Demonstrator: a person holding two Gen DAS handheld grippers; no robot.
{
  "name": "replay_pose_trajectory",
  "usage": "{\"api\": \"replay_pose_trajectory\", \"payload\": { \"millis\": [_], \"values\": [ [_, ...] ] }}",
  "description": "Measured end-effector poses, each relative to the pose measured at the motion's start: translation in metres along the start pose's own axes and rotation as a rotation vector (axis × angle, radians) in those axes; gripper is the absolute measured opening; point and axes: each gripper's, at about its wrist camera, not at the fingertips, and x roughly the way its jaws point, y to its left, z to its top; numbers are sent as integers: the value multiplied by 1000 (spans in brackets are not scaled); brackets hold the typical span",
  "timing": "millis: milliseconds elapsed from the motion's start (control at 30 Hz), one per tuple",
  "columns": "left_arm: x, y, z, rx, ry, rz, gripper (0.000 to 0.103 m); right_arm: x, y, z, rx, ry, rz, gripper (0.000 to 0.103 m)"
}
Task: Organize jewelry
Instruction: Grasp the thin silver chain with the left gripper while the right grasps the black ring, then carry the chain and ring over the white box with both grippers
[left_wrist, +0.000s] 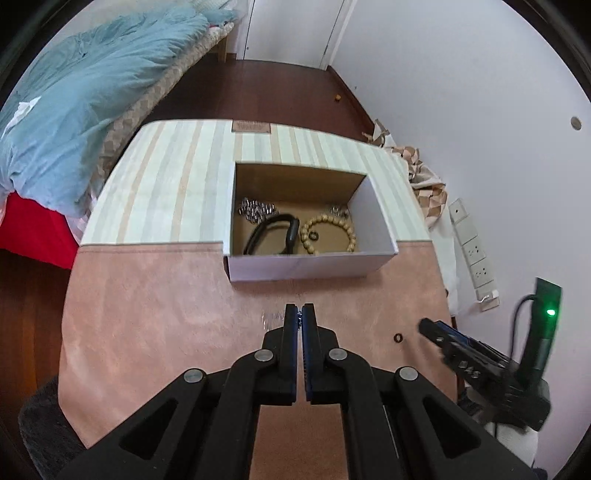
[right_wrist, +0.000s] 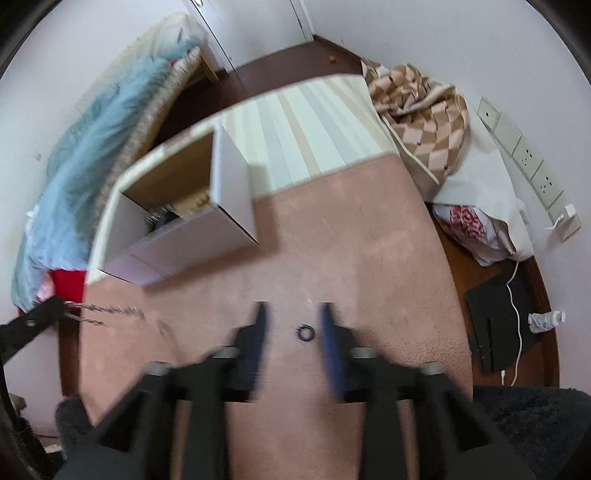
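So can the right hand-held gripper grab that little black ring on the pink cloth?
Probably yes. The right hand-held gripper is open, and the little black ring lies alone on the pink cloth between its fingers, with nothing in the way.

Box (left_wrist: 312, 264) is set at table (left_wrist: 147, 295) centre, w/ bead bracelet (left_wrist: 330, 234), bangle (left_wrist: 273, 234) to its left & chains (left_wrist: 257, 211) behind, all inside. Small ring (right_wrist: 305, 332) is laid on table betw. right gripper (right_wrist: 293, 318) fingers, not touching. Chain (right_wrist: 107, 312) is pinched in left gripper (left_wrist: 300, 318), left of ring. Bed (left_wrist: 81, 92) is found left of table, bag (right_wrist: 417, 107) right.
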Motion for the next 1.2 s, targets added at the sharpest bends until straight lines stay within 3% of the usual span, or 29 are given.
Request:
{"api": "replay_pose_trajectory", "payload": {
  "millis": [200, 300, 333, 367, 433, 567, 867, 1200],
  "values": [
    [27, 2, -18, -25, 62, 9, 0, 35, 9, -14, -78, 32, -87, 43],
    [34, 5, -24, -33, 82, 11, 0, 38, 18, -19, -124, -4, -142, 42],
    [35, 5, -25, -33, 85, 12, 0, 39, 19, -20, -135, -11, -159, 35],
    [36, 6, -27, -35, 88, 13, 0, 39, 22, -20, -157, -23, -181, 17],
    [36, 7, -28, -40, 91, 11, 0, 39, 25, -22, -188, -37, -203, 13],
    [26, 9, -29, -43, 81, -1, 0, 31, 21, -22, -144, -42, -150, 12],
    [-32, 23, -9, -87, -7, -52, 0, -37, 31, -1, -40, -126, 45, 12],
    [-89, 4, 61, -22, -144, -88, 0, -91, 87, 73, -118, -171, 179, 12]
  ]
}}
